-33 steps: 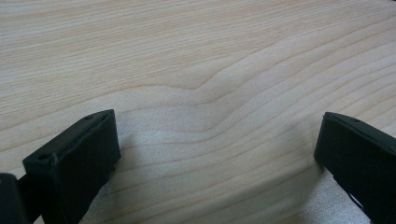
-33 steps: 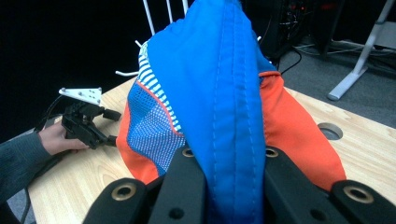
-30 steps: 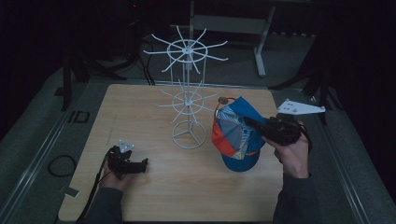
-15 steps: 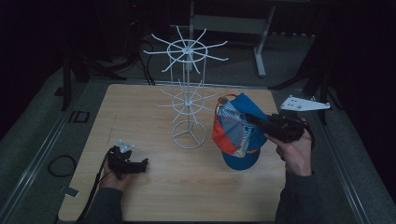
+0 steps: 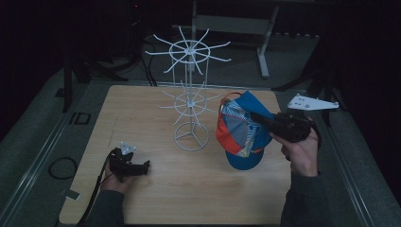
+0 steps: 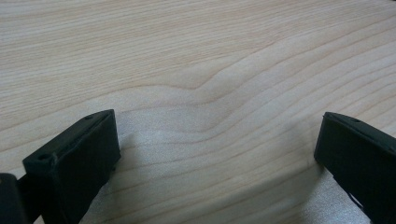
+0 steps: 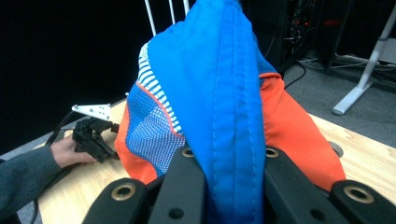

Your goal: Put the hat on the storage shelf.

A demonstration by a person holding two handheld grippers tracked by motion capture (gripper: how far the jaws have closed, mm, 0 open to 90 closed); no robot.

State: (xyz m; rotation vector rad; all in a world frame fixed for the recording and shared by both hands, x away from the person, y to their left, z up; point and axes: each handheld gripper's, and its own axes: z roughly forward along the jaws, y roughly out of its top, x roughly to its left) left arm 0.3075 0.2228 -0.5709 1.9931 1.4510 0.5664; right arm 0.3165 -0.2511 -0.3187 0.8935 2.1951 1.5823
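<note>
A blue and orange cap (image 5: 241, 137) hangs above the right side of the wooden table (image 5: 142, 113), its brim pointing down. My right gripper (image 5: 259, 118) is shut on it from the right. In the right gripper view the blue fabric of the cap (image 7: 219, 84) is pinched between the black jaws of the right gripper (image 7: 229, 161). A white wire display rack (image 5: 189, 94) with two rings of spokes stands at the table's middle, just left of the cap. My left gripper (image 5: 144, 166) rests at the front left. The left gripper (image 6: 217, 126) stands open over bare wood.
A grey three-cornered plate (image 5: 312, 102) sits on top of the right gripper. Cables trail off the table's left edge. A metal frame leg (image 5: 265, 47) stands on the floor behind the table. The person's other hand and the left gripper (image 7: 91, 135) show far off in the right gripper view.
The right gripper has lifted the cap slightly and turned it a little. The left gripper has stayed where it was.
</note>
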